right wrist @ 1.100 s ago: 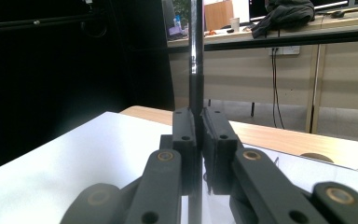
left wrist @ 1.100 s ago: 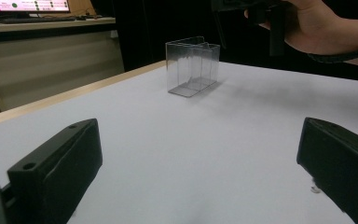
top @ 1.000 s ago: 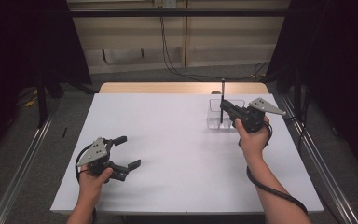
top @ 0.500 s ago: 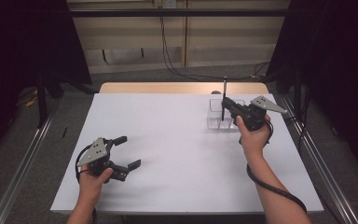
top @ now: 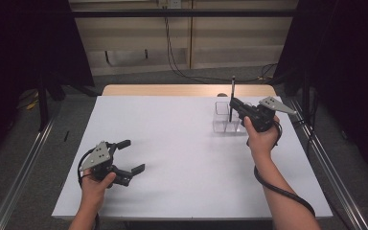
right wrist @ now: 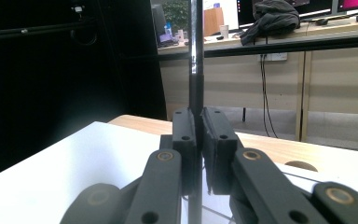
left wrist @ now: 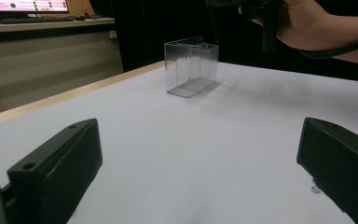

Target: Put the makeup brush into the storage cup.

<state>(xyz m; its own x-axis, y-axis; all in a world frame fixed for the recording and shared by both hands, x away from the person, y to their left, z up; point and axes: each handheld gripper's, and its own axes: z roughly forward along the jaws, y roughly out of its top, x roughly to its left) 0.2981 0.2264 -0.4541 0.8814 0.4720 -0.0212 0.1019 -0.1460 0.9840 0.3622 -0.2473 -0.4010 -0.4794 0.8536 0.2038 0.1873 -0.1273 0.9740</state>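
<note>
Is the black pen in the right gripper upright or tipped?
Upright: the black pen stands vertically between the right gripper's shut jaws above the clear box.

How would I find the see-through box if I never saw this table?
Start at the big white table and go to its far right corner. There the clear box stands upright, just under the right gripper, which holds a thin black stick over it. It is see-through, with dividers inside.
</note>
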